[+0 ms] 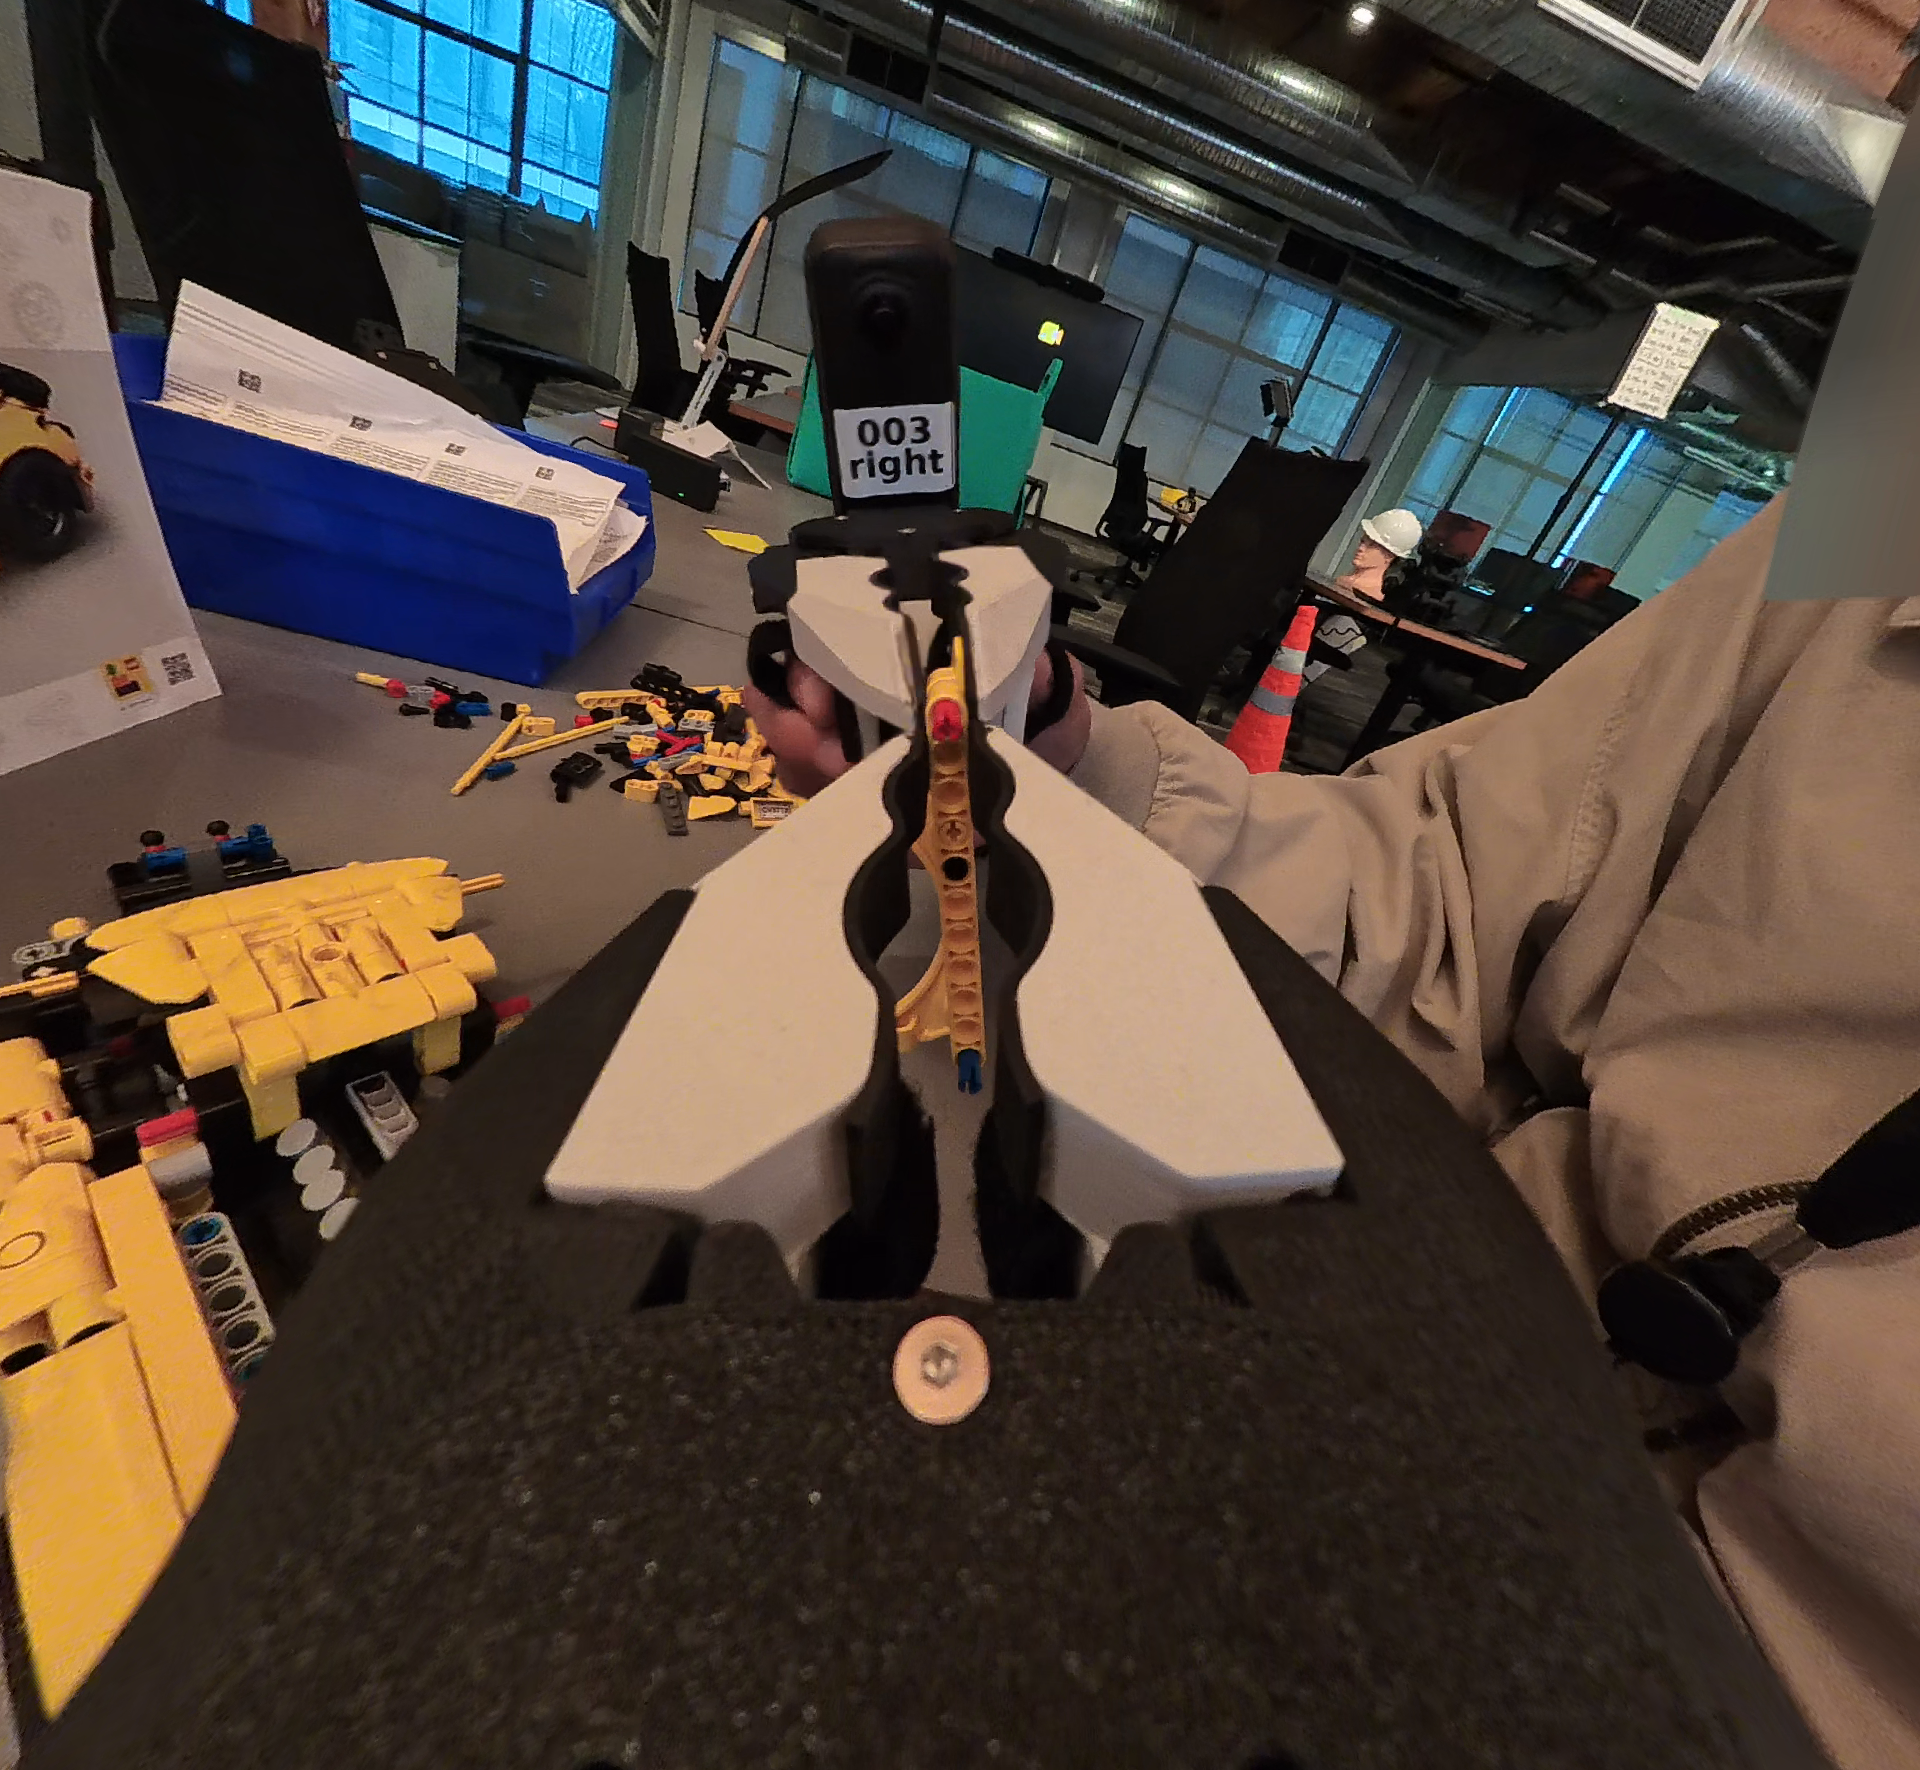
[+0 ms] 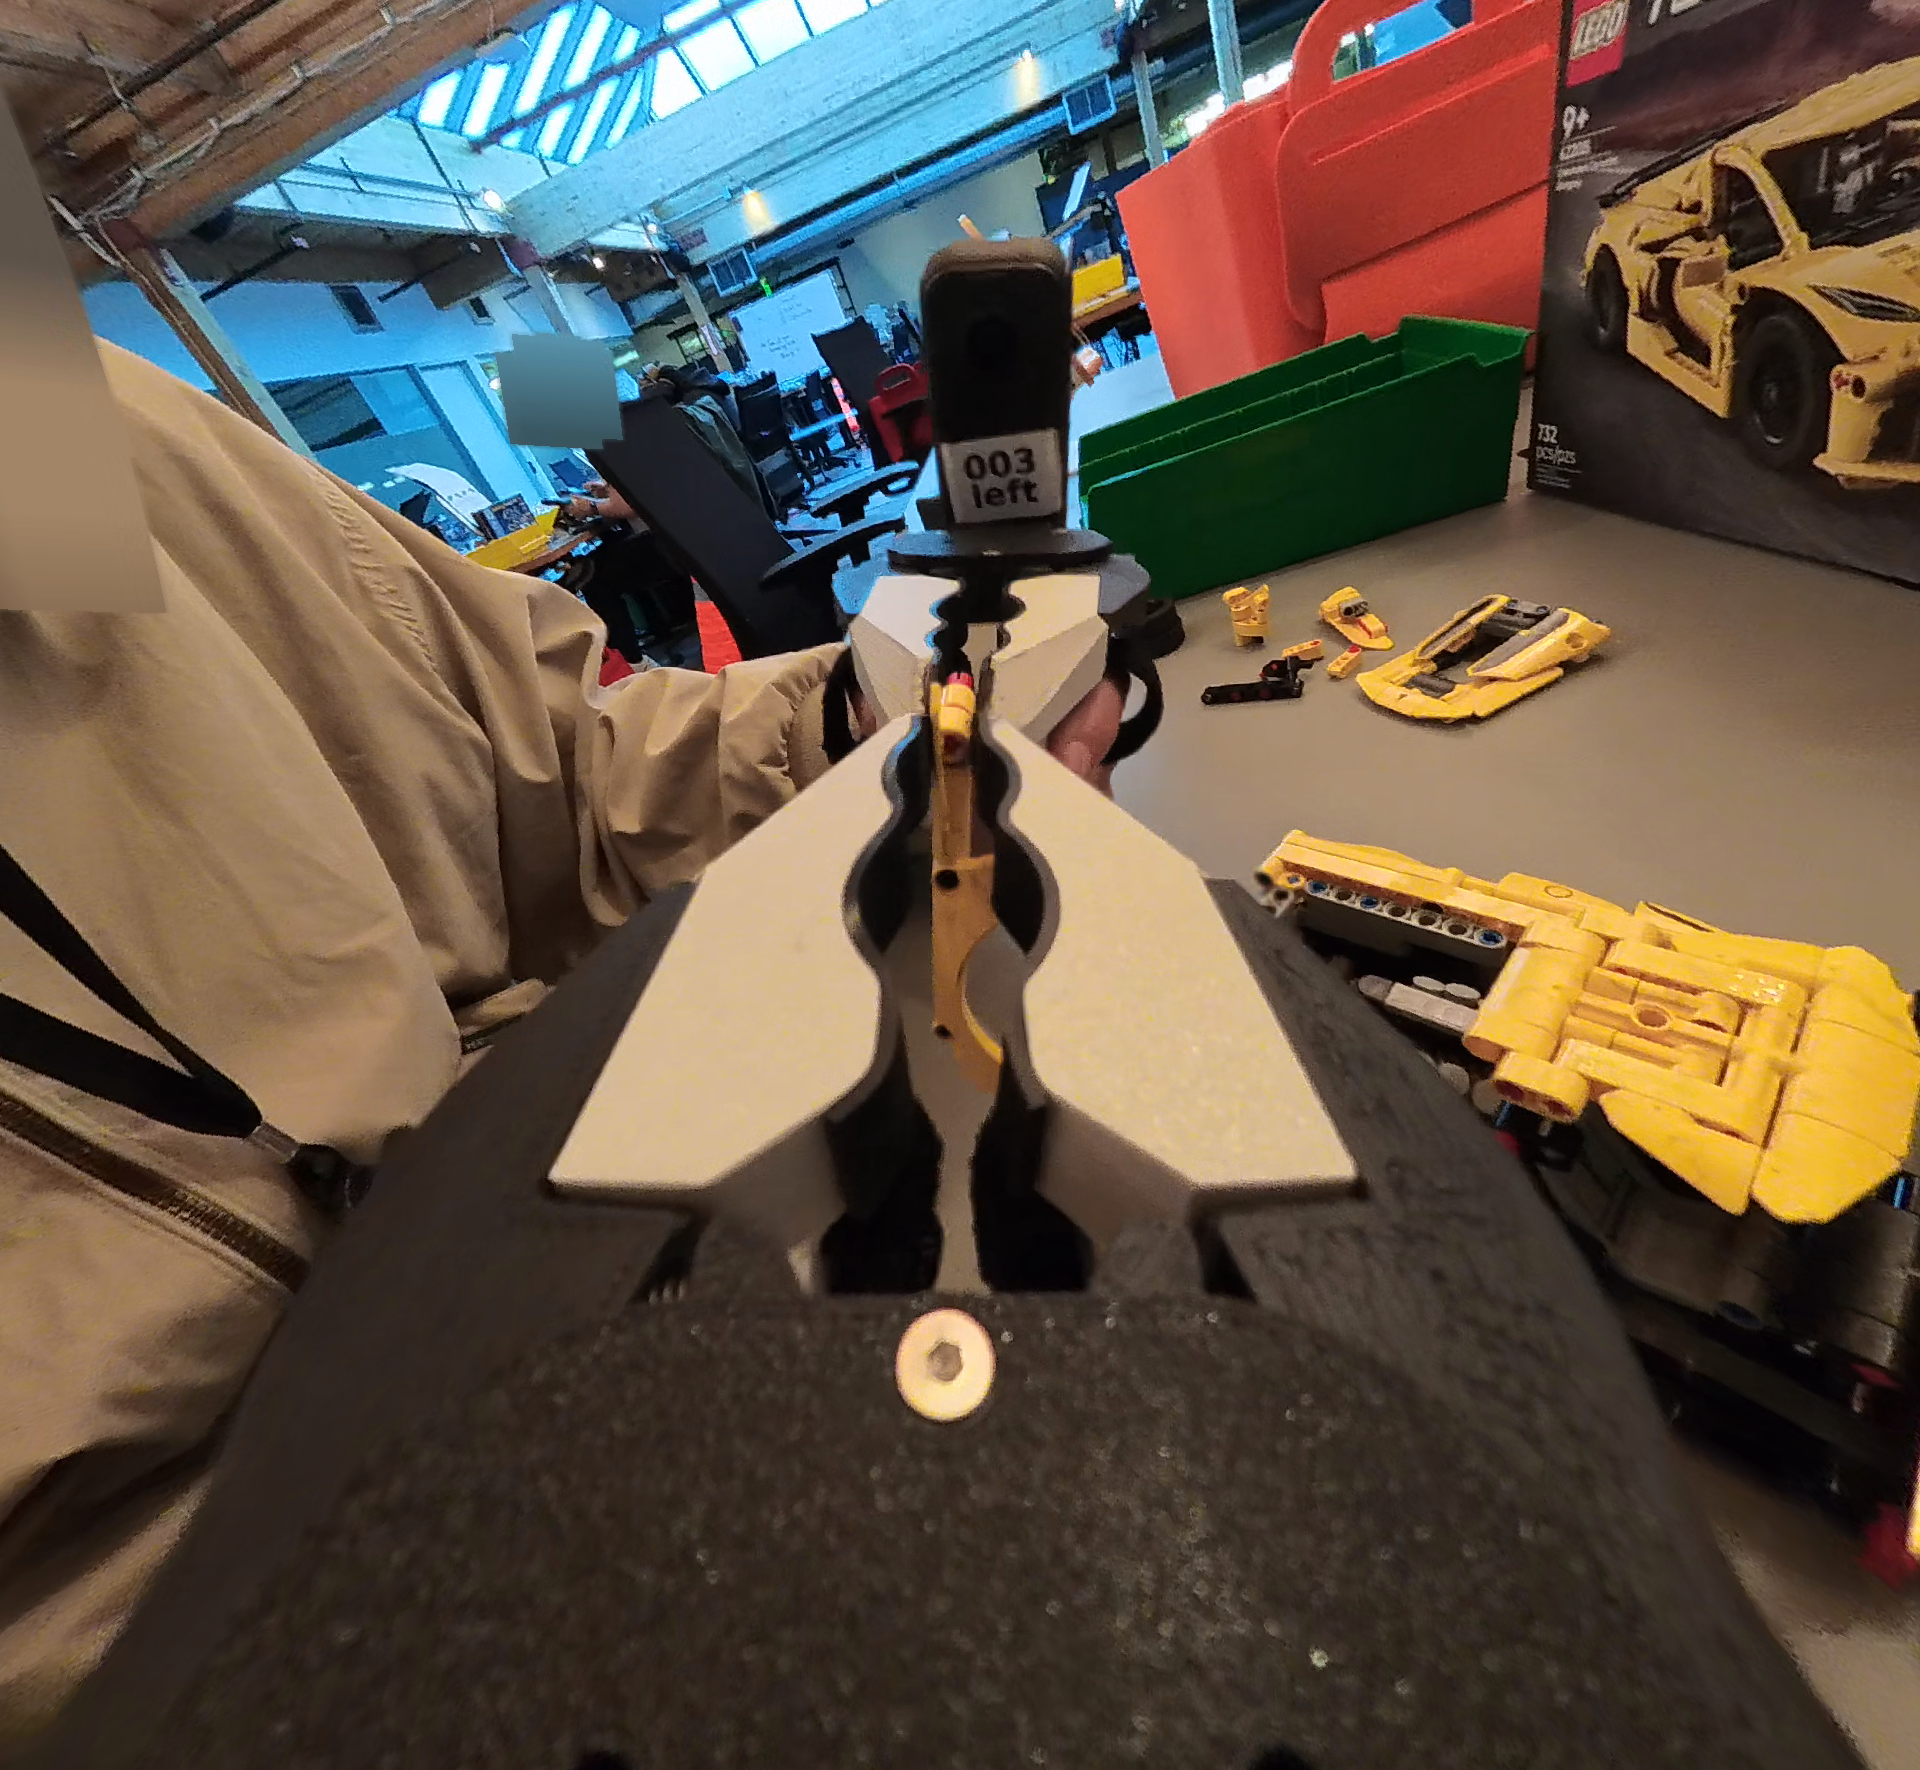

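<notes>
My two grippers face each other above a grey table (image 1: 312, 764), tip to tip. My left gripper (image 1: 945, 733) is shut on a yellow holed toy beam assembly (image 1: 961, 899) that carries a red pin at its far end and a blue pin at its near end. My right gripper (image 2: 951, 733) is shut on the same yellow assembly (image 2: 961, 931), whose curved part shows there. The right gripper also shows in the left wrist view (image 1: 925, 640), and the left gripper in the right wrist view (image 2: 971, 650). A person in beige sleeves (image 1: 1558, 837) holds both.
A part-built yellow toy car (image 1: 291, 972) (image 2: 1662, 1024) lies below the grippers. Also on the table are a pile of loose pieces (image 1: 675, 754), a blue bin of papers (image 1: 364, 536), a booklet (image 1: 73, 525), a green bin (image 2: 1299, 473), a red case (image 2: 1351, 193), the set's box (image 2: 1745, 266) and a yellow subassembly (image 2: 1475, 660). My left and right fingertips are right by each other. The yellow subassembly (image 2: 1475, 660) is about 35 centimetres from both grippers' fingertips.
</notes>
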Demonstrator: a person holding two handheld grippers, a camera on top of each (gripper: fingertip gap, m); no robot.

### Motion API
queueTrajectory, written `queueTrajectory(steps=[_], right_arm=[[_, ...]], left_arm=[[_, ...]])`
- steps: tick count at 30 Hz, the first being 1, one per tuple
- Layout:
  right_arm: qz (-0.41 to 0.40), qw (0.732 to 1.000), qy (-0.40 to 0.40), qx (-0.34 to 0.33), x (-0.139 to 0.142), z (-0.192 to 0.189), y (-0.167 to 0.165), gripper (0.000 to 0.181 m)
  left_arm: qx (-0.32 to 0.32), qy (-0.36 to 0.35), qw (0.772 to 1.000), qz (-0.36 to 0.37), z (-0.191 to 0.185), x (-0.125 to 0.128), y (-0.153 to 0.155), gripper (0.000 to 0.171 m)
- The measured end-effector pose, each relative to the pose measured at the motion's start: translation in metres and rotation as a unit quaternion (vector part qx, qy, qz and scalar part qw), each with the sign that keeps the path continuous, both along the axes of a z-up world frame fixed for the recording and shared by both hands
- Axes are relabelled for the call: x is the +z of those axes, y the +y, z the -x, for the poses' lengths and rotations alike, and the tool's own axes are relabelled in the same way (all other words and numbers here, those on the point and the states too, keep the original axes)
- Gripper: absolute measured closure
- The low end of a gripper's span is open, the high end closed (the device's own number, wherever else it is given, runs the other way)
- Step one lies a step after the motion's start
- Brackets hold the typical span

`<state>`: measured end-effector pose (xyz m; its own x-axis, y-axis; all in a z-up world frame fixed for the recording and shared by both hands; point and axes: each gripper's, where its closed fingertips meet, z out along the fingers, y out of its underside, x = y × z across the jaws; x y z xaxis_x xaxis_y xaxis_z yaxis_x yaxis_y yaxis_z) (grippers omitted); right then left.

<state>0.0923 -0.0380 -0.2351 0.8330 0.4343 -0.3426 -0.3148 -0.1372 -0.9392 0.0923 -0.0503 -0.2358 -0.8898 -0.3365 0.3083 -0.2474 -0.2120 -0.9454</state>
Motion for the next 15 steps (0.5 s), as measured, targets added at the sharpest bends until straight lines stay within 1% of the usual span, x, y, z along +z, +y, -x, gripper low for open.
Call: queueTrajectory(steps=[2, 6, 10, 12, 15], right_arm=[[0.002, 1.0, -0.01, -0.005, 0.0, -0.001, -0.001, 0.176], [0.004, 1.0, -0.003, -0.009, 0.001, -0.004, -0.002, 0.176], [0.018, 1.0, -0.013, -0.013, -0.004, -0.008, -0.004, 0.175], [0.011, 1.0, 0.004, -0.014, -0.002, -0.01, -0.003, 0.175], [0.012, 1.0, 0.016, -0.012, -0.004, -0.011, -0.003, 0.175]], left_arm=[[0.002, 0.001, 1.0, 0.006, -0.001, 0.001, -0.001, 0.166], [0.012, 0.01, 0.999, 0.032, -0.004, 0.004, 0.001, 0.166], [0.032, 0.016, 0.999, 0.035, -0.009, 0.004, 0.002, 0.167], [0.034, 0.024, 0.998, 0.057, -0.011, 0.006, 0.004, 0.167], [0.04, 0.032, 0.997, 0.064, -0.013, 0.005, 0.005, 0.167]])
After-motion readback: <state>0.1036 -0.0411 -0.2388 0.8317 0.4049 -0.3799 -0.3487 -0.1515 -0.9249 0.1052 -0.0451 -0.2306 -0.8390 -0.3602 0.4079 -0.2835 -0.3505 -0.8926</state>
